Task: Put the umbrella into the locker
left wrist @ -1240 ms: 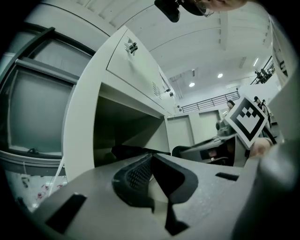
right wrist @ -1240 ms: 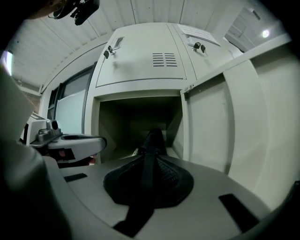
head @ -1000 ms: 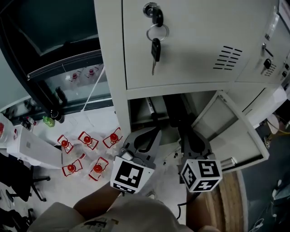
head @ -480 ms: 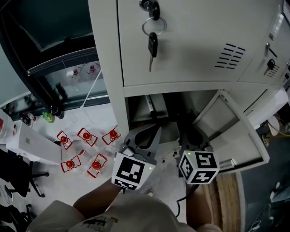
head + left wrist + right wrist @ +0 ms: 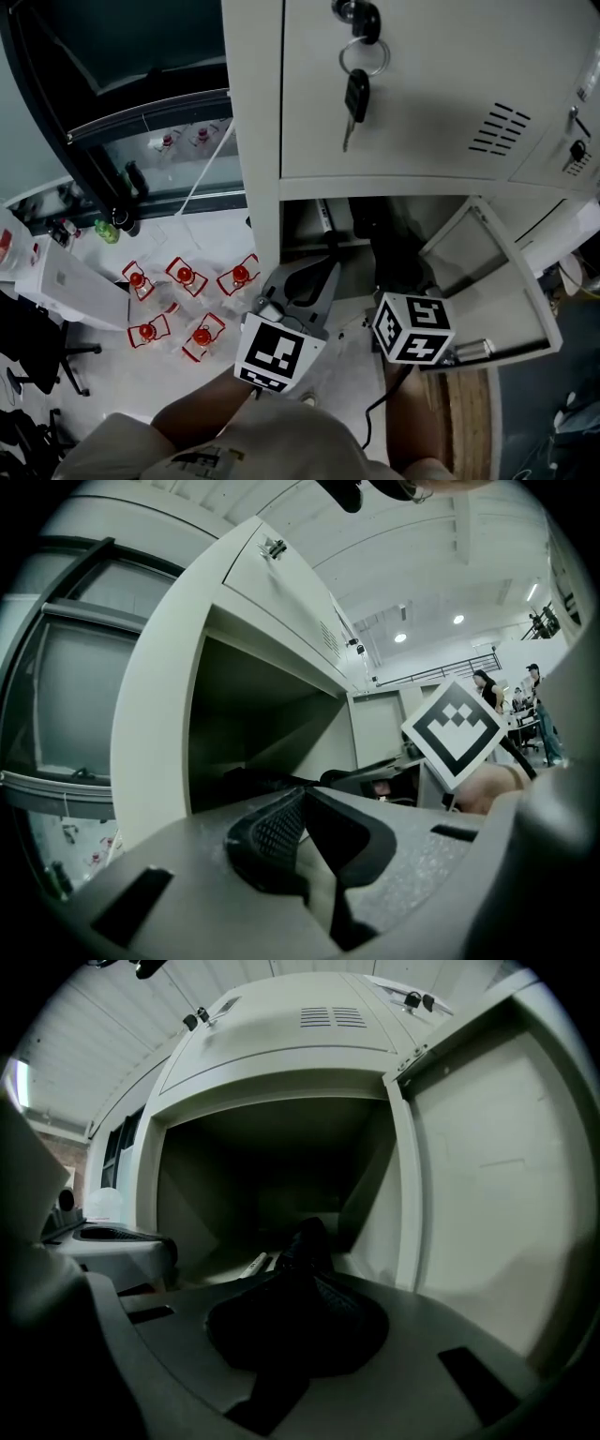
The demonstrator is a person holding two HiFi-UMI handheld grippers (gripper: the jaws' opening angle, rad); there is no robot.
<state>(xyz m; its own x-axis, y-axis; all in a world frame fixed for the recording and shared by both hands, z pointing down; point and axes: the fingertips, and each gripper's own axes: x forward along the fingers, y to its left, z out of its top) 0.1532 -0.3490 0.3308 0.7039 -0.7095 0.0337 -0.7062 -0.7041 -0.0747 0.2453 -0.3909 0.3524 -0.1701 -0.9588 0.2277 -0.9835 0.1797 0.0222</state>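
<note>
At the bottom of the grey metal locker (image 5: 262, 141), lower compartment (image 5: 298, 234): door (image 5: 483, 272) swung open to the right, interior dim. Contents: one black folded umbrella (image 5: 380, 239), lying on the compartment floor towards the right, its far end pointing at the back wall; one slim pale item (image 5: 325, 217) to the left of it, too small to identify. Upper compartment: door (image 5: 441, 103) closed, louvred vent at its right, bunch of keys (image 5: 356, 89) hanging from the lock. Right gripper (image 5: 394, 277): reaching into the open compartment, its fingers clamped on the near end of the umbrella (image 5: 307, 1237), dark fabric filling the space between them in the right gripper view. Left gripper (image 5: 328, 272): held just outside the compartment's mouth, beside the right gripper, its fingers (image 5: 272, 832) closed together tip to tip with nothing between them, touching neither locker nor umbrella. On the floor (image 5: 141, 394) left of the locker: a cluster of red-capped bottles (image 5: 187, 305) and a white box (image 5: 66, 286).
</note>
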